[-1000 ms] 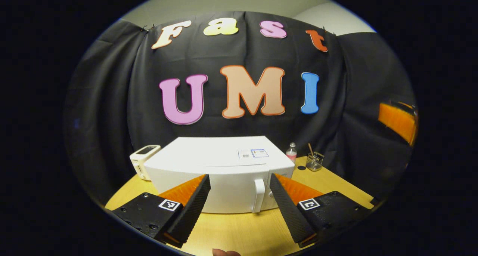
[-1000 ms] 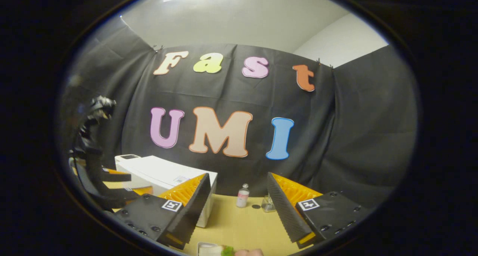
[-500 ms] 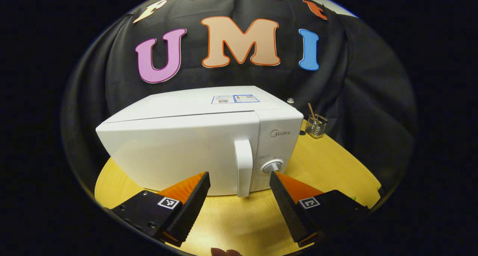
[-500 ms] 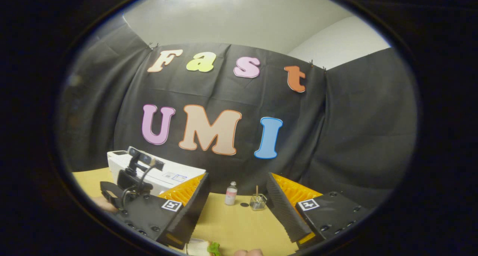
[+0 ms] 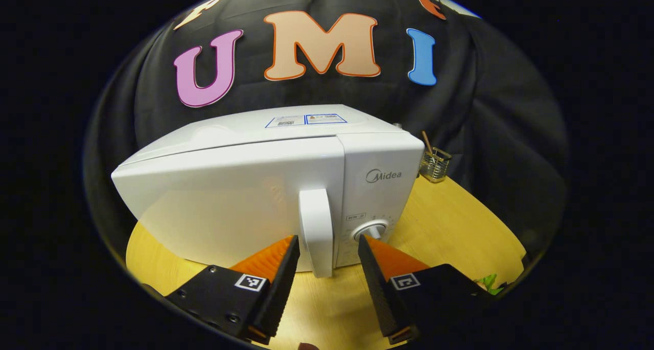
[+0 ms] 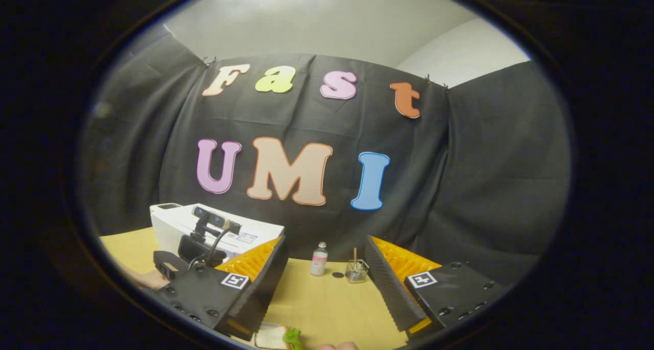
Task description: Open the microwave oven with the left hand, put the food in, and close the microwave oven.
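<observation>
**Jaws spread around the microwave door handle, not gripping yet**

Jaws of your left gripper (image 5: 323, 245) are standing spread apart, one finger on each side of the white door handle (image 5: 316, 231), and neither finger is visibly pressing on it. You are holding this gripper low, just in front of the microwave oven (image 5: 265, 186), which is sitting with its door shut on the yellow wooden table (image 5: 449, 222). Just right of the handle, the round dial (image 5: 372, 230) is lying very near your right-hand finger.

Your right gripper (image 6: 325, 247) is hanging released over the table, holding nothing. At the bottom edge of the right gripper view, the food (image 6: 278, 336), pale bread with a green leaf, is waiting on the table just below those fingers. Farther back, a small bottle (image 6: 319, 258) and a glass jar (image 6: 356, 271) are standing near the black cloth wall.

Risk, as a judgement: if you are closing off-centre, the finger could catch the dial rather than the handle, or the pinch could slip off the smooth handle when you pull. A hard tug might also drag the whole oven toward you.
</observation>
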The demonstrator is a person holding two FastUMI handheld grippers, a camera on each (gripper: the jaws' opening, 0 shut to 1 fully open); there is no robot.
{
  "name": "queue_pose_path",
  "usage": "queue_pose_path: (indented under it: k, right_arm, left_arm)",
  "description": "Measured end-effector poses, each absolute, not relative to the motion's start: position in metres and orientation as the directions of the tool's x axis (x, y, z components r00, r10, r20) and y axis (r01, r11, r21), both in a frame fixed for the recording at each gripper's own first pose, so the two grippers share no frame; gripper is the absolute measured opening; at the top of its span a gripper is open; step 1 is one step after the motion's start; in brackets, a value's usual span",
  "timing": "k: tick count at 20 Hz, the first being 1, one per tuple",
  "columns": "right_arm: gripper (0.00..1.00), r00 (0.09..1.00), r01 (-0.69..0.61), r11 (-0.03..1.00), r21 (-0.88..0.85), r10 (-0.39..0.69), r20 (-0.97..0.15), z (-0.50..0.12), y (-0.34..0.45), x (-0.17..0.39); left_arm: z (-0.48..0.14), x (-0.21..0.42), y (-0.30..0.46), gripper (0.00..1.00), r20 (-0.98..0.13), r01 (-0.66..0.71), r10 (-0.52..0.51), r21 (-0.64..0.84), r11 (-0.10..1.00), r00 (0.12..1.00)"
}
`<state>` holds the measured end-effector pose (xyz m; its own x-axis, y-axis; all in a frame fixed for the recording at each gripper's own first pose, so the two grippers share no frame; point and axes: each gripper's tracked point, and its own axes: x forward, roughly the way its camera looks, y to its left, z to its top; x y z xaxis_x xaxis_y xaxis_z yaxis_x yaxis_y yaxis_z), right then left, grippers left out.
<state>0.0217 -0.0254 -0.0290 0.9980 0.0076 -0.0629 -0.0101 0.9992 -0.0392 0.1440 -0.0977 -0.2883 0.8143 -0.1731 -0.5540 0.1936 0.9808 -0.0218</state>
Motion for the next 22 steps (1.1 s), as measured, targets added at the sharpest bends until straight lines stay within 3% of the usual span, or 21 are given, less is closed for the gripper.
queue_pose_path:
  k: [4, 7, 15, 16, 18, 22]
  right_arm:
    - [0.94, 0.997, -0.007, 1.0, -0.028, 0.005, -0.076, -0.033, -0.027, 0.024]
    - [0.94, 0.996, -0.017, 0.999, -0.034, 0.014, -0.084, -0.036, -0.024, 0.026]
    - [0.94, 0.993, -0.052, 0.998, -0.02, 0.05, -0.105, -0.04, -0.013, 0.022]
    - [0.94, 0.992, -0.062, 0.998, -0.021, 0.059, -0.11, -0.041, -0.012, 0.021]
    - [0.94, 0.993, -0.058, 0.998, -0.032, 0.054, -0.108, -0.041, -0.015, 0.018]
    - [0.94, 0.983, -0.083, 0.997, 0.008, 0.083, -0.161, -0.063, -0.004, 0.012]
  left_arm:
    - [-0.299, 0.147, -0.096, 0.56, -0.572, 0.18, -0.158, -0.019, 0.983, 0.805]
    - [-0.301, 0.15, -0.093, 0.28, -0.573, 0.178, -0.156, -0.017, 0.984, 0.804]
    - [-0.3, 0.138, -0.094, 0.13, -0.576, 0.287, -0.27, -0.063, 0.956, 0.772]
    - [-0.305, 0.119, -0.091, 0.12, -0.605, 0.283, -0.277, -0.089, 0.955, 0.746]
    - [-0.29, 0.091, -0.085, 0.11, -0.535, 0.311, -0.312, -0.094, 0.946, 0.785]
    - [-0.289, 0.029, -0.056, 0.1, -0.54, 0.298, -0.319, -0.128, 0.946, 0.779]
